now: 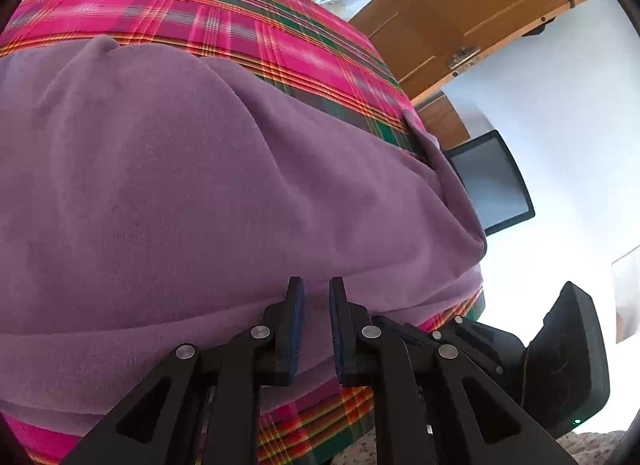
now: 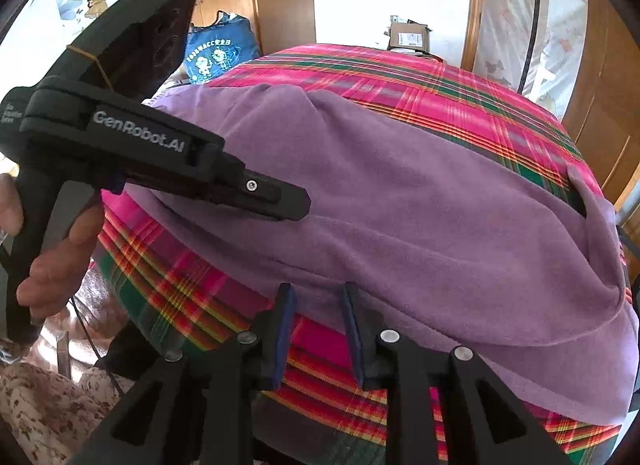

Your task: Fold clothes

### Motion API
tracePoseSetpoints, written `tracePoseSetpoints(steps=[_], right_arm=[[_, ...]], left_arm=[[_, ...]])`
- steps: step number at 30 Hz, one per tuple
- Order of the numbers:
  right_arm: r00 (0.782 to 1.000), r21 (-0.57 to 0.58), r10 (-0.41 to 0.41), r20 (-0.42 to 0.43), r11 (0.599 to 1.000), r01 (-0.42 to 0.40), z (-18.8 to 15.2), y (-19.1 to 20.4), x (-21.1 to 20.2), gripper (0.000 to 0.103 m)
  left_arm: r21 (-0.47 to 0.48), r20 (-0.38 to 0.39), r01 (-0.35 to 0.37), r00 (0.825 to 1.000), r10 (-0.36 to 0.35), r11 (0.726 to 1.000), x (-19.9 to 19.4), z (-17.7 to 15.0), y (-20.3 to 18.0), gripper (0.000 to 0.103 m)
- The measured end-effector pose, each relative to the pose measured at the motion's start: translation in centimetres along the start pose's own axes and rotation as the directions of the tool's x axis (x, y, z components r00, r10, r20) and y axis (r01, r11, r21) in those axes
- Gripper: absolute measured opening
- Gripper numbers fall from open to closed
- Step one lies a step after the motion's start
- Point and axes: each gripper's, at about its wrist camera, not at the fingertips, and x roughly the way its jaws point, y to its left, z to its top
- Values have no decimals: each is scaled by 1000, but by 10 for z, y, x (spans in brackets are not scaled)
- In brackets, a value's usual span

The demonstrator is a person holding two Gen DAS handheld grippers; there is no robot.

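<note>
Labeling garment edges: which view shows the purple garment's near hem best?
Right wrist view. The purple garment lies spread on the plaid cloth, its near hem running clear across the frame ahead of the right tool. In the left wrist view the garment fills the frame and the left tool covers part of the hem.

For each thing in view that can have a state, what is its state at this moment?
purple garment: spread on the plaid cover, wrinkled, one corner turned up.
plaid cover: lying flat under the garment.
left gripper: jaws narrowly apart above the garment's near edge, nothing pinched.
right gripper: jaws apart, empty, at the garment's hem.
wooden door: standing open.
cardboard box: closed, as far as visible.
</note>
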Motion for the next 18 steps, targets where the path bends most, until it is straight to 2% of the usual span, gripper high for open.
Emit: tracePoseSetpoints(steps=[3, 4, 5, 7, 8, 9, 18], right_arm=[[1000, 30, -14, 0, 999, 13, 2, -1, 2, 24], [999, 25, -36, 1, 999, 36, 3, 0, 3, 18], [999, 21, -53, 1, 998, 53, 3, 2, 3, 16], [998, 15, -64, 0, 998, 64, 3, 3, 4, 13], [998, 14, -66, -1, 998, 66, 3, 3, 4, 5], [998, 14, -60, -1, 998, 60, 2, 4, 3, 3], [1000, 39, 18, -25, 999, -17, -10, 6, -8, 2]], left_arm=[[10, -4, -6, 1000, 6, 1000, 1, 0, -2, 13], [11, -6, -6, 1000, 6, 1000, 1, 0, -2, 13], [13, -7, -7, 1000, 7, 1000, 1, -1, -3, 13], [21, -8, -9, 1000, 10, 1000, 1, -1, -5, 13], [25, -8, -10, 1000, 10, 1000, 0, -2, -6, 13], [23, -7, -9, 1000, 9, 1000, -1, -2, -6, 13], [22, 6, -8, 1000, 7, 1000, -5, -5, -10, 13]])
